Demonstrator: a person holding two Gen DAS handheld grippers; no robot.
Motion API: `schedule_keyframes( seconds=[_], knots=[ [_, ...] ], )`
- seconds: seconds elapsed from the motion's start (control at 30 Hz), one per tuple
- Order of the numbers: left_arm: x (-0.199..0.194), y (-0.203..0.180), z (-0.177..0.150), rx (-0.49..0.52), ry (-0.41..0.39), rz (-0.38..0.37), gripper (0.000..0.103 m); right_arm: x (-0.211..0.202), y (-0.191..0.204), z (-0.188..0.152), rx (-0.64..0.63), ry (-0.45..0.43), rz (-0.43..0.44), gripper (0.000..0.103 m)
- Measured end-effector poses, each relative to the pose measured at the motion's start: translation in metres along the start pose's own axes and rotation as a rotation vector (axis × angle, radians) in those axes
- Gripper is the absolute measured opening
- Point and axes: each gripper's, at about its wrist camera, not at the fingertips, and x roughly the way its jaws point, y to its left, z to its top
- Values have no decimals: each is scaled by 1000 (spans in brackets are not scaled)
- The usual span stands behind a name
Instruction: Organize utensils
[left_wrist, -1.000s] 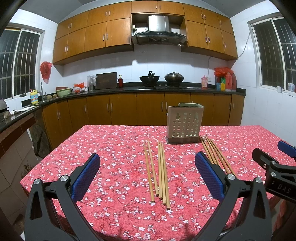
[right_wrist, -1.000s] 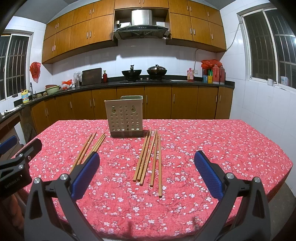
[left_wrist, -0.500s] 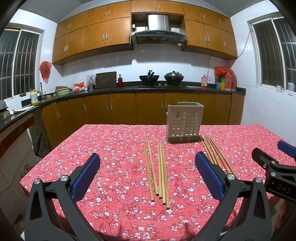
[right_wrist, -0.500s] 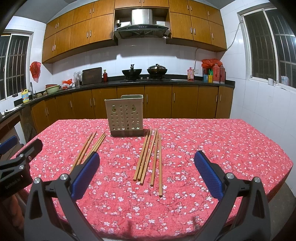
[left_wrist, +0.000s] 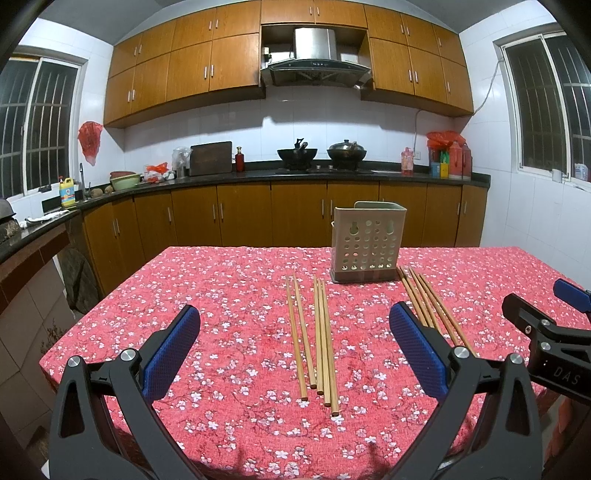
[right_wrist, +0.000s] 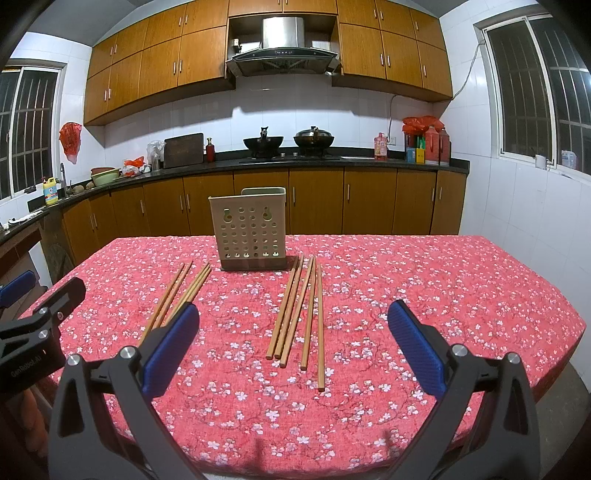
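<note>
**Both grippers spread wide over the chopsticks**

Left gripper (left_wrist: 295, 347) hangs level above the near edge of the table, its blue-padded fingers (left_wrist: 171, 352) spread wide with nothing between them. It faces straight down the table, and the left group of chopsticks (left_wrist: 314, 336) lies on the cloth in the gap between the pads, well clear of both. Those sticks run nearly parallel, away from the camera, their far ends short of the utensil holder (left_wrist: 367, 245).

Right gripper (right_wrist: 293, 345) sits in the same pose beside it: level, low, fingers wide apart and empty. The right group of chopsticks (right_wrist: 299, 310) lies between its pads on the red floral tablecloth (right_wrist: 443, 295), the far tips close beside the holder's base; whether they touch it is hard to tell from this angle.

Each gripper shows at the edge of the other's view, so the two are held side by side, near but apart.

The holder, a beige perforated box, stands upright toward the far side of the table, between the two groups of sticks.
</note>
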Motion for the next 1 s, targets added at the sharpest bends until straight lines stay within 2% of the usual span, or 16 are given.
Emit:
schedule_keyframes(
  seconds=[0.33,0.5,0.67,0.77,0.83,0.9,1.0],
  knots=[
    [3,-1,-1,-6,13,0,101,4,-1,-1,5,9,0,99],
    [24,7,-8,-54,99,3,101,26,-8,-3,55,83,0,99],
    [44,24,-16,-136,222,20,101,46,-23,-14,105,175,-5,99],
    [57,31,-20,-179,287,1,101,61,-31,-21,135,238,-15,99],
    [67,35,-24,-196,322,-10,101,70,-36,-25,152,278,-22,93],
    [73,38,-27,-199,344,-13,101,82,-41,-28,164,326,-18,71],
    [83,39,-31,-198,372,-11,101,105,-50,-35,202,401,-13,51]
  ],
)
